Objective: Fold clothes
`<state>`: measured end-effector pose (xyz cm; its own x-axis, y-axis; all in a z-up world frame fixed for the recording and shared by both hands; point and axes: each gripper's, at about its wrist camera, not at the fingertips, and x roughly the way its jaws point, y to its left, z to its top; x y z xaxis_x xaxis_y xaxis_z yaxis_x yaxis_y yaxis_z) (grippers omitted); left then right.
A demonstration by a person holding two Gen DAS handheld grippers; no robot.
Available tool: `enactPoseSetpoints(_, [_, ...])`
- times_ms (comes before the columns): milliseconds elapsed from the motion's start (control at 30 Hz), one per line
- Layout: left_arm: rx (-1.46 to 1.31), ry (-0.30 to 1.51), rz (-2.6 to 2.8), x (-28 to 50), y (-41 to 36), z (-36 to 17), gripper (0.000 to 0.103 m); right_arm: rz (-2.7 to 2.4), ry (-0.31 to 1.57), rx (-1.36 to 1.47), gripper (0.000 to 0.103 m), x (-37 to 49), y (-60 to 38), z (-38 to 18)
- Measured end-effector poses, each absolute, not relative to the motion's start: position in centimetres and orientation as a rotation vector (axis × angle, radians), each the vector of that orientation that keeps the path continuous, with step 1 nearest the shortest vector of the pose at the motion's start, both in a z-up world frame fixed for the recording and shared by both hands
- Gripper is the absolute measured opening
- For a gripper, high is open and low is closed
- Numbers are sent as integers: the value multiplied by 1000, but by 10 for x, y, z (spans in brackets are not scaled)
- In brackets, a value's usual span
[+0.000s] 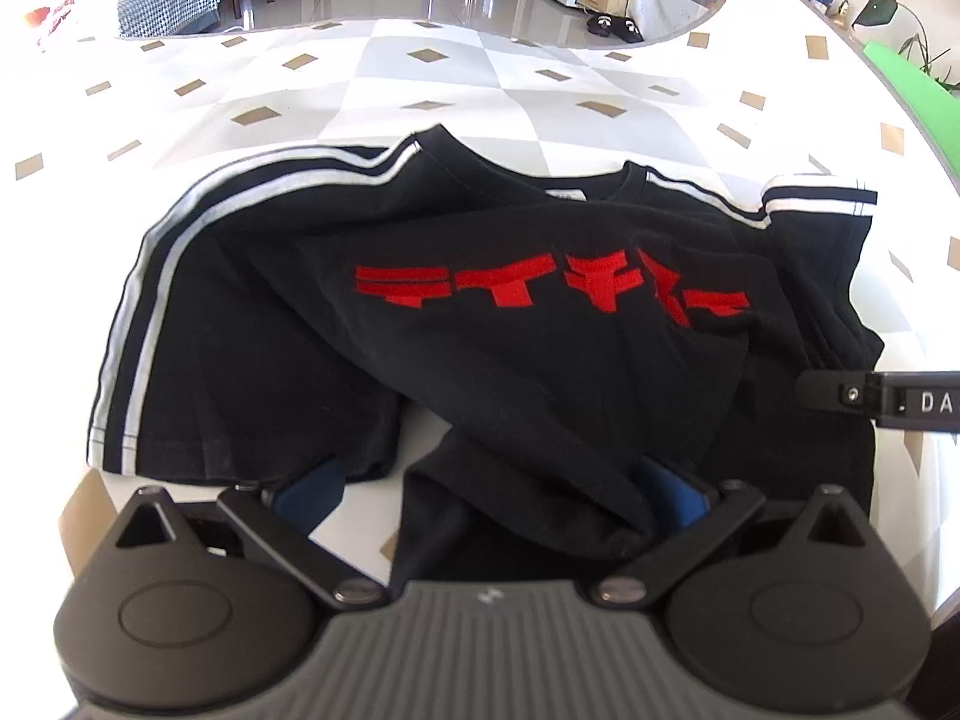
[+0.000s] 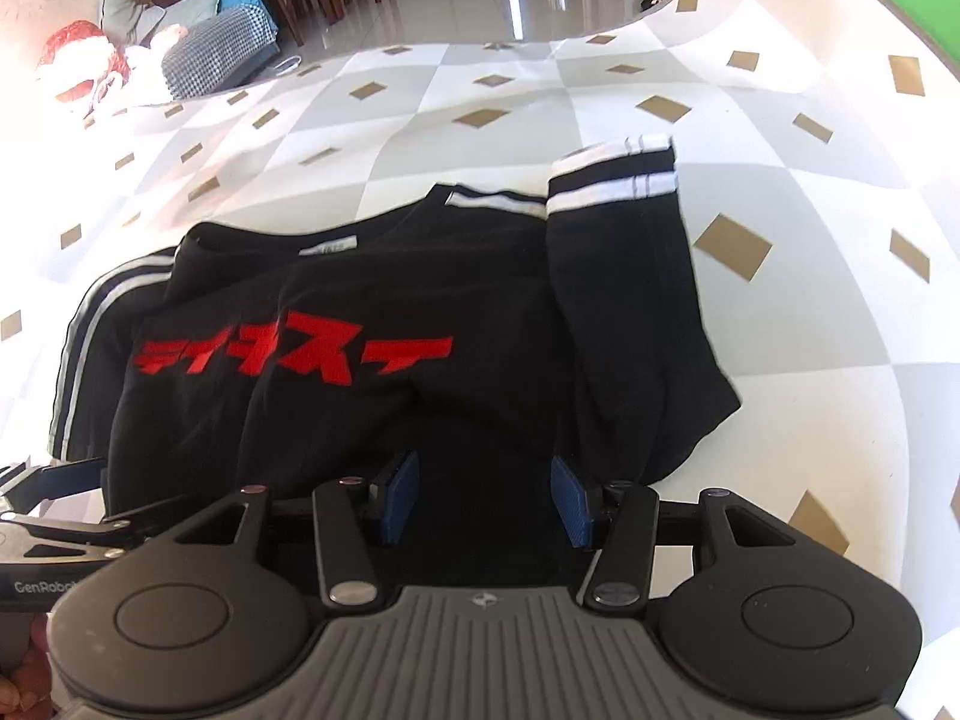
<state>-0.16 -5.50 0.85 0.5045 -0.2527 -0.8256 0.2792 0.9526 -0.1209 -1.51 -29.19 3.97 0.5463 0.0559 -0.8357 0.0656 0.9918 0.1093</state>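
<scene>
Black T-shirt (image 1: 480, 324) w/ red lettering (image 1: 540, 288) seen lying crumpled on checkered tablecloth (image 1: 420, 72), approx. centre, striped sleeves out to both sides. Left gripper (image 1: 486, 489): jaws spread wide; a fold of shirt hem is draped betw. the pads, no pinch seen. Right gripper (image 2: 485, 495): jaws partly apart, shirt fabric seen betw. blue pads (image 2: 402, 486), pads not pressed on it. Both grippers at near edge of shirt.

Neck label (image 2: 329, 247): print too small to read.
T-shirt (image 1: 480, 330) hem: hidden at 6 o'clock behind left gripper (image 1: 489, 489).
Right gripper (image 1: 882, 405): cut off at 3 o'clock; lettering partial.
Left gripper, right wrist view: cut off at 9 o'clock.
</scene>
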Motion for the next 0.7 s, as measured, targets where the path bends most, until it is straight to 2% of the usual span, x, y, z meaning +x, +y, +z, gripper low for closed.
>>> enactPoseSetpoints(433, [72,870,-247,21,-10,49,103,30,1031,-14,50,6,-341,72])
enactPoseSetpoints(700, [169,848,-236,55,2,56,103,67,1076,64,50,30,-369,61])
